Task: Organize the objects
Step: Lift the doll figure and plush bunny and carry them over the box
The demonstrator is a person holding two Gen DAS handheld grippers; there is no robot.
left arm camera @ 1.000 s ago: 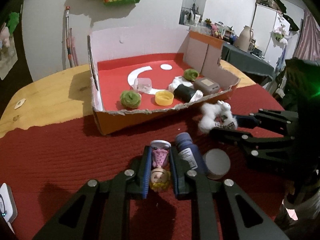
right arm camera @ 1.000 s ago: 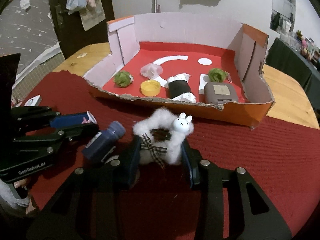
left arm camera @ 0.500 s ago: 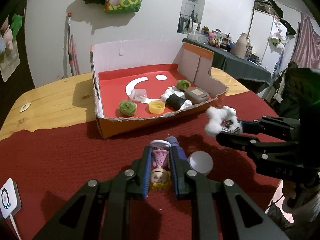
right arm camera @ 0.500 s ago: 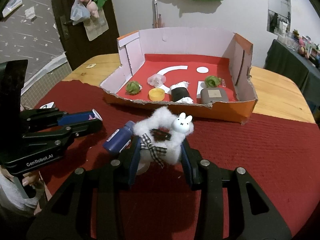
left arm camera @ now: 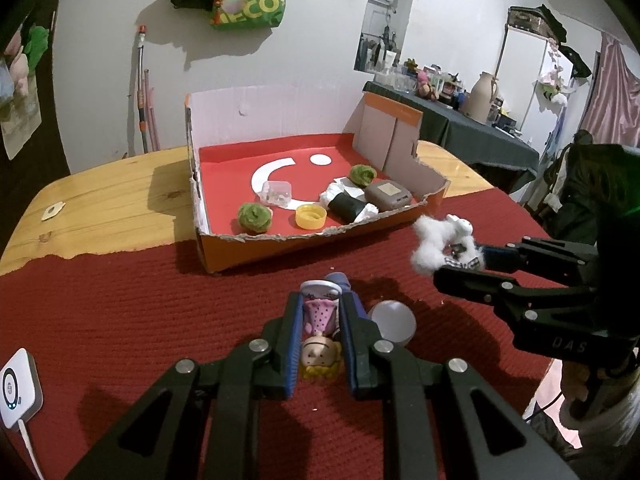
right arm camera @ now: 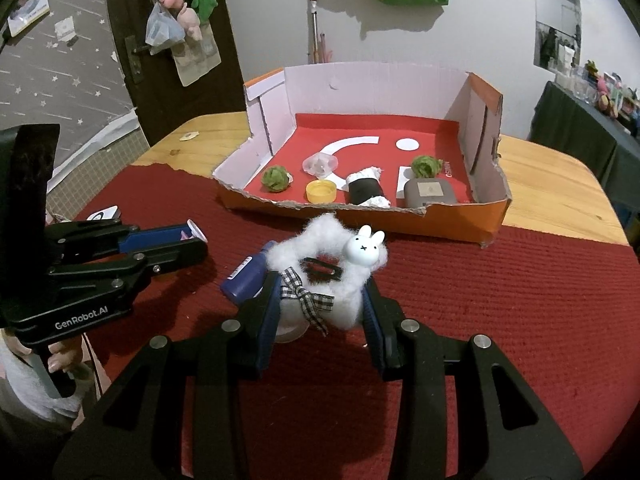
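My left gripper (left arm camera: 320, 316) is shut on a small doll figure (left arm camera: 320, 332) with a pink dotted dress and yellow hair, held above the red cloth. My right gripper (right arm camera: 320, 300) is shut on a white fluffy bunny scrunchie (right arm camera: 340, 264) with a checked bow. It also shows in the left wrist view (left arm camera: 440, 244), in front of the box's right corner. The open cardboard box (right arm camera: 492, 216) with a red floor stands beyond both grippers. A dark blue bottle (right arm camera: 244, 280) and a white round lid (left arm camera: 394, 320) lie on the cloth between the grippers.
In the box lie two green fuzzy balls (left arm camera: 254, 216), a yellow cap (left arm camera: 310, 216), a clear small cup (left arm camera: 276, 192), a black-and-white roll (left arm camera: 348, 204) and a grey case (left arm camera: 388, 194). A white device (left arm camera: 18, 388) sits at the cloth's left edge. Wooden table (left arm camera: 100, 188) surrounds the box.
Both grippers have risen and pulled back from the box with their objects still held. The blue bottle and white lid stay on the cloth.
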